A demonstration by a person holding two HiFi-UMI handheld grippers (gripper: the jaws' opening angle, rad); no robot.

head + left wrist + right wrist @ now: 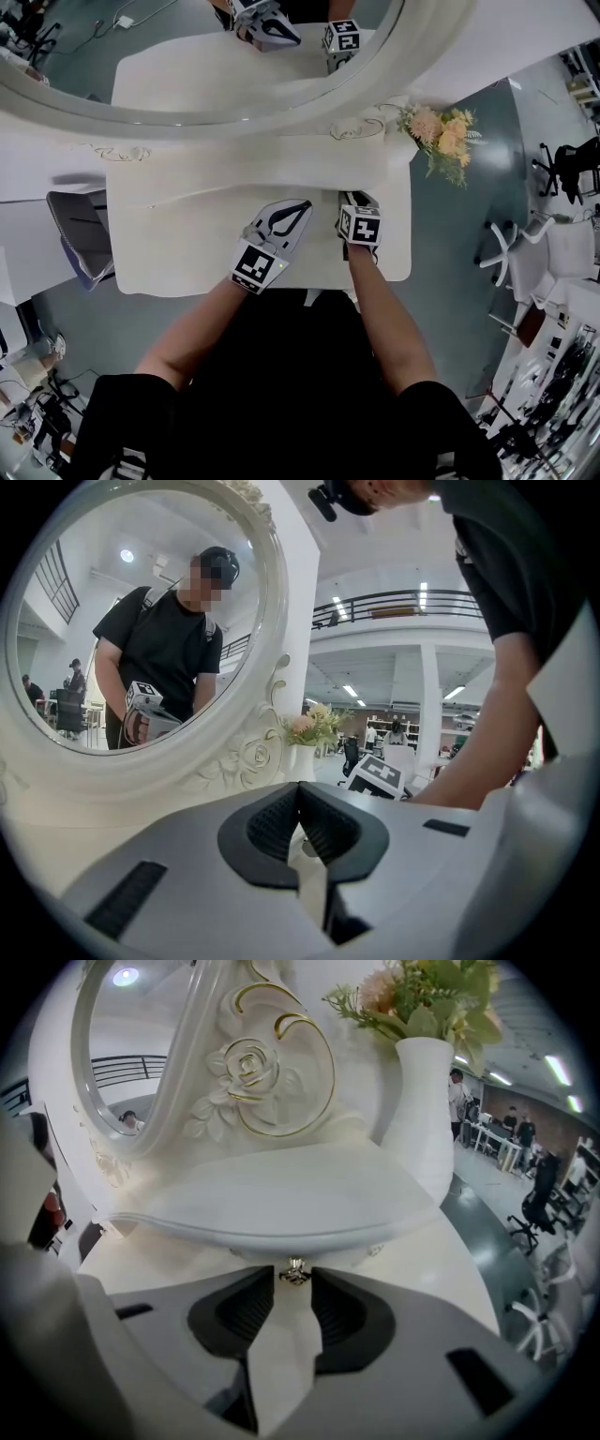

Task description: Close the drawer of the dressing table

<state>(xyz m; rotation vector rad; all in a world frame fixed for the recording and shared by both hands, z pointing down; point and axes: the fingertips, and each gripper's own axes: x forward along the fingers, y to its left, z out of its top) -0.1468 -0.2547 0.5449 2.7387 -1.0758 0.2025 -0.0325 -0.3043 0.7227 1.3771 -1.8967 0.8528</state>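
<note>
The white dressing table (187, 178) stands under its oval mirror (281, 103). In the right gripper view a small metal drawer knob (294, 1272) sits just under the curved front edge of the table top (281, 1199); the drawer front looks tucked in beneath it. My right gripper (294, 1284) points down at the knob, its tips either side of it with a thin gap, so it stands open. In the head view it (356, 199) is at the table's front right. My left gripper (300, 206) hovers beside it, shut on nothing, its pads (281, 822) meeting at the tip.
A white vase of peach flowers (441, 136) stands at the table's right end. Below the front edge lies a flat cream surface (169, 262). A grey chair (80, 234) stands at the left, office chairs (562, 169) at the right. The mirror shows the person and both grippers.
</note>
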